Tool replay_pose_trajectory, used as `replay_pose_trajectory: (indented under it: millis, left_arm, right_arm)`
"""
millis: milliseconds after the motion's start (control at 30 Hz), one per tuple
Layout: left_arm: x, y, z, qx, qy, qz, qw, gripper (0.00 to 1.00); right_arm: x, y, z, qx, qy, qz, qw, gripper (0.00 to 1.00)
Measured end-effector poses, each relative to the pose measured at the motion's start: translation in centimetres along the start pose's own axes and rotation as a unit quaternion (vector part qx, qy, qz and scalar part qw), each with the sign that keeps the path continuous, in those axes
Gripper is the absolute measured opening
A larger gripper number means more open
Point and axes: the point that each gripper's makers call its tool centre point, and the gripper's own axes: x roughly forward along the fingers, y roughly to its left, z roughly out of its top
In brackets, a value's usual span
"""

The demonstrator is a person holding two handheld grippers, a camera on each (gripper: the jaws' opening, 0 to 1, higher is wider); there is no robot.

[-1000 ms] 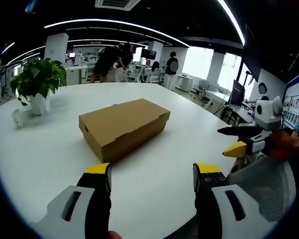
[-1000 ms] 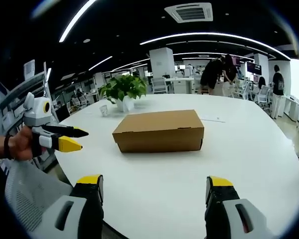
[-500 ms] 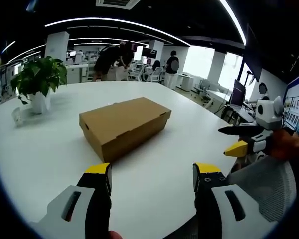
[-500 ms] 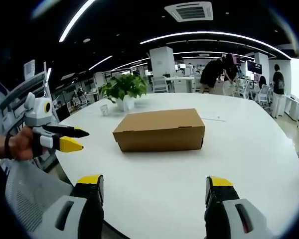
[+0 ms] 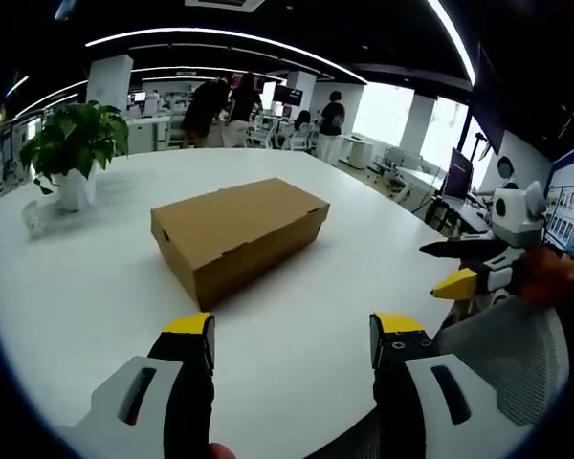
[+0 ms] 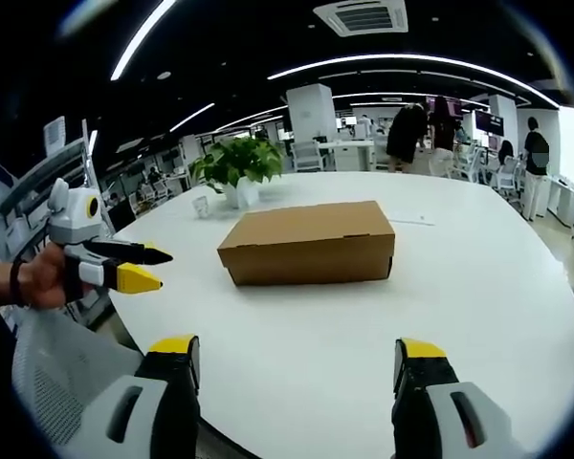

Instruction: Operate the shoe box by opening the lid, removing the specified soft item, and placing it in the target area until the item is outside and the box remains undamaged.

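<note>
Cardboard shoe box (image 5: 237, 232) lid closed, lying flat, long axis crosswise in right gripper view, both grippers released

Open office, white table (image 5: 67, 287), ceiling light strips (image 6: 402, 65)

A plain brown cardboard shoe box (image 5: 237, 234) (image 6: 308, 241) lies flat on the white desk (image 5: 96, 287), its lid closed.

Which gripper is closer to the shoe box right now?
Roughly even; neither clearly nearer. The left gripper faces the shoe box at a corner, the right gripper faces its long side. Both open, short of it.
</note>
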Motion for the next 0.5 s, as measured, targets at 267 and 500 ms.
replay_pose_trajectory:
  millis: [267,500]
  left_arm:
    - [0.1,0.4,-0.1,-0.011,0.004,0.004,0.9999,0.67]
    - [0.6,1.2,0.5,-0.025,0.001,0.012,0.9996,0.67]
  right_arm:
    - [0.3,-0.2,0.1,0.005,0.004,0.001,1.0000,0.81]
    - [1.4,-0.6,0.6,0.008,0.009,0.007,0.9999,0.80]
